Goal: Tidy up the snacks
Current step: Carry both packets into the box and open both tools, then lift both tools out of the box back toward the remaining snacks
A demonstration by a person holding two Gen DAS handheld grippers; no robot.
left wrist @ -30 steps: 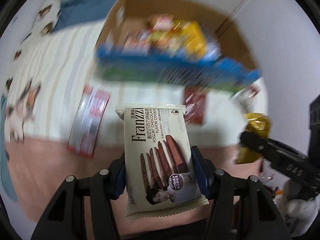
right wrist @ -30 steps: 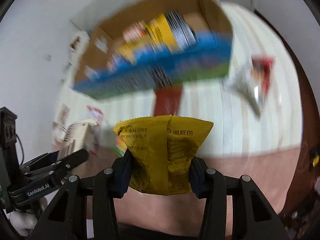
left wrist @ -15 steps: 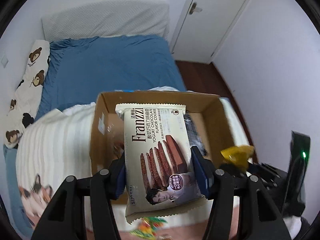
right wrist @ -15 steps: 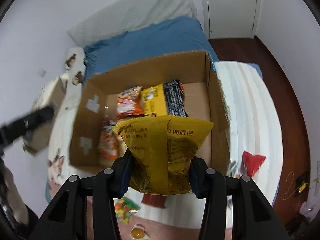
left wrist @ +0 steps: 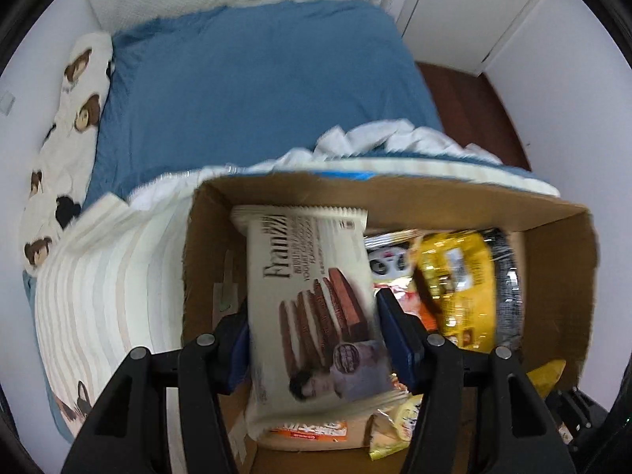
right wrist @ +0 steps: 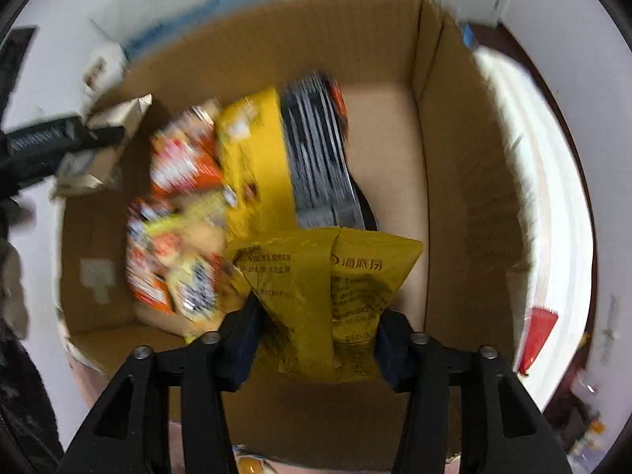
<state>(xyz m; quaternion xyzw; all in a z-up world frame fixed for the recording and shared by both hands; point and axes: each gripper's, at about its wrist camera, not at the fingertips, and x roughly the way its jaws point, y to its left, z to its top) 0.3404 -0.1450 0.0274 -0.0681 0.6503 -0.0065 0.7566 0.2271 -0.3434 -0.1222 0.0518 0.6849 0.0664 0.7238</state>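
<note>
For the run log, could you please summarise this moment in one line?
left gripper: holds cookie pack | right gripper: opening, yellow bag between | both over box

Matt brown cardboard box; glossy plastic-film cookie pack and yellow pouch; blue cloth bedsheet; matt black plastic grippers.

Left tool: points steeply down; blue pads press both sides of a cream cookie pack, gripped.

Right tool: points straight down; jaws have just been opening, a yellow snack bag between them; contact apparently loosening, blur prevents certainty.
</note>
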